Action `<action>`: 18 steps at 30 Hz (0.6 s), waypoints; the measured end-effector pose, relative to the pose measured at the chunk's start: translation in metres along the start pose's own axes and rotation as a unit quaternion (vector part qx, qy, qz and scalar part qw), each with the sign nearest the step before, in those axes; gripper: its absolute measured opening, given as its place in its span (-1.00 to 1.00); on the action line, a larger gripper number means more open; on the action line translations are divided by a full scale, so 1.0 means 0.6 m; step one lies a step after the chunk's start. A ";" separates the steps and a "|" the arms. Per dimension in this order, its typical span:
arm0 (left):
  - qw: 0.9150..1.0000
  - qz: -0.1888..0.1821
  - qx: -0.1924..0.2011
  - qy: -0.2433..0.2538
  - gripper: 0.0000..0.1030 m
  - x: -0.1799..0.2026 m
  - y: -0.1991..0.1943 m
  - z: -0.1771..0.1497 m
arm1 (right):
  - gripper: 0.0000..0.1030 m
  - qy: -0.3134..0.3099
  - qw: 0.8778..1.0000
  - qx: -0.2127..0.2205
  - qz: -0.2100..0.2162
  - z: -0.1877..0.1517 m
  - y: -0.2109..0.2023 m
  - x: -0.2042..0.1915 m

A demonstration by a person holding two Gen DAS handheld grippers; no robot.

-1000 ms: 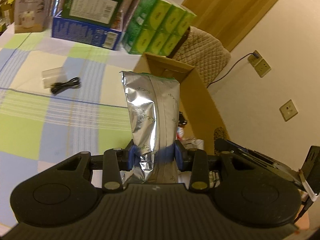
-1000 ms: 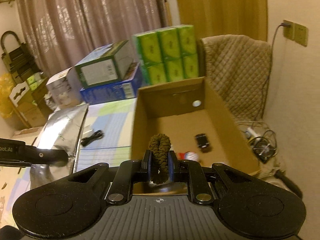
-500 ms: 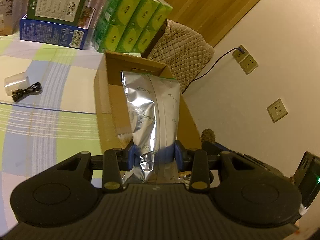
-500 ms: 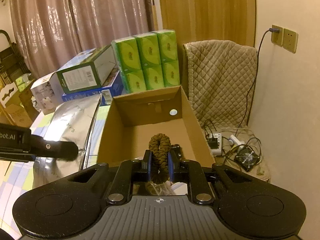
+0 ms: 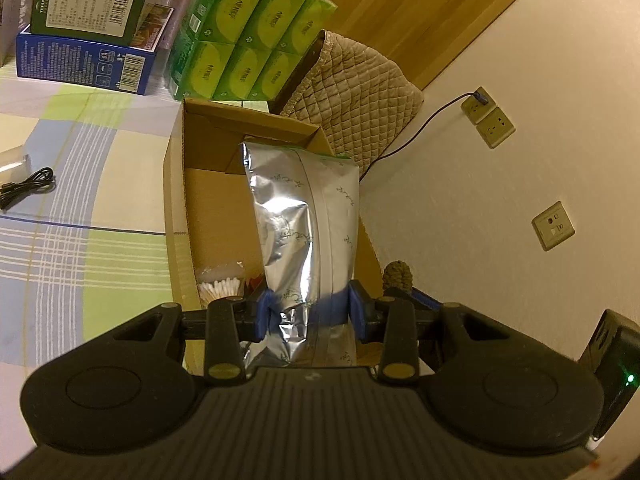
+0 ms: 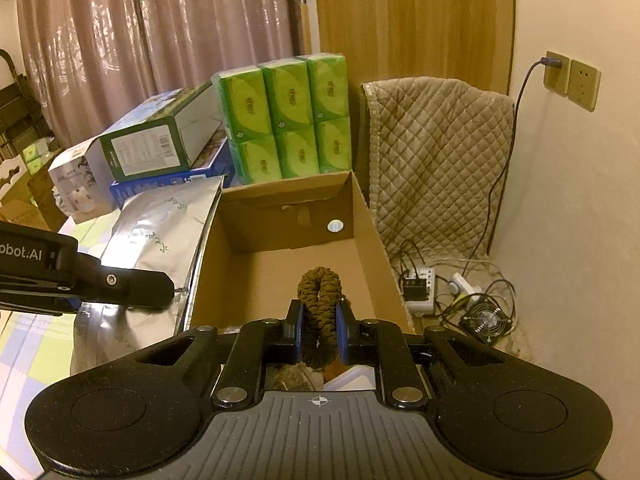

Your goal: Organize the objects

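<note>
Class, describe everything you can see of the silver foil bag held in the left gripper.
The silver foil bag is a tall, shiny, crinkled pouch with faint printed marks and a flat seam running down its length. The left gripper is shut on its lower part, creasing it. It stands roughly upright, over the left side of the open cardboard box.

Bed with checked sheet (image 5: 100, 184), pale green, blue and cream. On it: coiled black cable (image 5: 28, 190) beside a clear plastic bag (image 5: 12, 160); blue box (image 5: 84, 64) and green tissue pack (image 5: 248, 40) at the far edge. Open cardboard box (image 5: 176, 184) stands against its side.
</note>
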State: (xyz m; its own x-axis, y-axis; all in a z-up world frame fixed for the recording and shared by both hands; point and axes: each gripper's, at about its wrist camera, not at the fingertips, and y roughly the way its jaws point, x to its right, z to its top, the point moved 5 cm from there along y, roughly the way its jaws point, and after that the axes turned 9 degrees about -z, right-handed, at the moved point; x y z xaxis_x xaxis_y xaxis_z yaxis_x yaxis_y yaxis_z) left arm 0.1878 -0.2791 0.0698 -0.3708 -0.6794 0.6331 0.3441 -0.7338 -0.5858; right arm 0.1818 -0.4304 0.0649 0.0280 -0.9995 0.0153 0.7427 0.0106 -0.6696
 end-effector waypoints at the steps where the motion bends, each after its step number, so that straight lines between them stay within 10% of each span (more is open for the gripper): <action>1: 1.000 0.000 0.000 -0.001 -0.35 0.000 0.002 0.002 | -0.75 0.000 1.000 0.000 -0.001 0.001 0.001 0.002; 18: 1.000 0.020 0.020 0.009 -0.26 -0.005 0.011 0.020 | -0.74 0.007 1.000 -0.004 0.002 0.004 0.007 0.007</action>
State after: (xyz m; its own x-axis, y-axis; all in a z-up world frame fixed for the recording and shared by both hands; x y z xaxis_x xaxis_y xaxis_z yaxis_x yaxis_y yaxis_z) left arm 0.2017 -0.2820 0.0699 -0.3716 -0.7089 0.5994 0.3938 -0.7051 -0.5897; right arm 0.1866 -0.4345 0.0638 0.0222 -0.9997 0.0029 0.7371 0.0144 -0.6756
